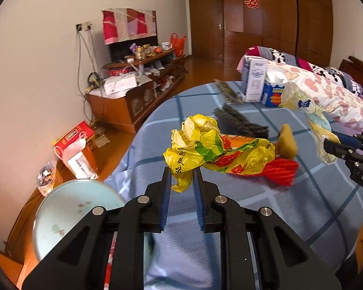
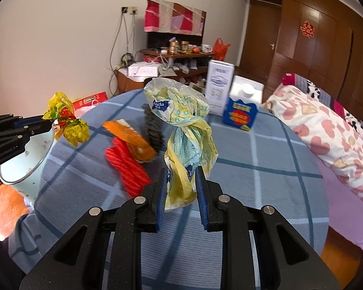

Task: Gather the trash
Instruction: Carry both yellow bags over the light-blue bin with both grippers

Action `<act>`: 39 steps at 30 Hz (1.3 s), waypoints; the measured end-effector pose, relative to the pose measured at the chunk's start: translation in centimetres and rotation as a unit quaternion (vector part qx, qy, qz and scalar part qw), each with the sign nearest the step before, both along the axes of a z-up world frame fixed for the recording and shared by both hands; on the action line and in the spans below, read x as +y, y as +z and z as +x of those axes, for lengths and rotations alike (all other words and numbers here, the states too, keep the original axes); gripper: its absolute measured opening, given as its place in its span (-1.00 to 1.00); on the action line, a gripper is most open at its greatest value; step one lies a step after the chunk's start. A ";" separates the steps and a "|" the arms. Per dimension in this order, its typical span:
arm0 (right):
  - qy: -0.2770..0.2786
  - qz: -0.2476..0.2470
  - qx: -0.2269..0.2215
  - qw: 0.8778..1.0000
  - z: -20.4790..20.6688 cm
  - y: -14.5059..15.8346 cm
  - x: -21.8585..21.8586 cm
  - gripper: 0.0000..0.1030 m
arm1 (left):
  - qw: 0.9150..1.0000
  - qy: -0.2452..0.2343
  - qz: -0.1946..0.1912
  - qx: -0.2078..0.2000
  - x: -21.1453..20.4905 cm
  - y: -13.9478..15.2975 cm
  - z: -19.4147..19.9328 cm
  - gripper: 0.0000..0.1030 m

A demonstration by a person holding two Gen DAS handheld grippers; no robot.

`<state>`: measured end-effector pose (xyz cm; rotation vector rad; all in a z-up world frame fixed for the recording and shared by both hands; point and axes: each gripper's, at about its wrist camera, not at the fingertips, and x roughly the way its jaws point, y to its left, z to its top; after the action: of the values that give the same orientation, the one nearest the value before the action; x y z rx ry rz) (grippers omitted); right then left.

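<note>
Yellow bag (image 1: 213, 149) pinched by a thin tail between the narrow jaws of the left gripper (image 1: 181, 181), its crumpled bulk hanging ahead of the fingertips. Pale knotted bag (image 2: 184, 130) clamped in the right gripper (image 2: 182, 181), standing up past its tips. Bin (image 2: 29, 149) sits below the left gripper. Risk: slick film slips from either pinch, dropping onto the blue checked cloth (image 2: 254, 169) near the red brush (image 2: 128, 166).

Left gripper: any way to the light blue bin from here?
Probably yes. The left gripper, shut on the yellow bag, is right beside the bin, whose open mouth has nothing over it.
</note>
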<state>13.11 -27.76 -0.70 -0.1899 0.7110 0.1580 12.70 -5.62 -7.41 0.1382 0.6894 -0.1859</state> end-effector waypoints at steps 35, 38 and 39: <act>0.132 -0.037 0.003 0.991 0.3 -1.3 14.9 -0.53 | 0.994 0.111 0.009 0.001 13.1 -1.1 -4.9 -0.64; 0.142 -0.043 0.003 0.989 0.3 -1.5 16.0 -0.53 | 0.993 0.118 0.010 0.003 13.7 -1.2 -5.1 -0.64; 0.144 -0.044 0.003 0.989 0.4 -1.5 16.2 -0.53 | 0.993 0.121 0.010 0.003 13.9 -1.3 -5.2 -0.64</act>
<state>13.46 -11.54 -2.20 -0.3769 0.6950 0.4034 7.51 8.32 -8.71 0.0728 0.7089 0.0528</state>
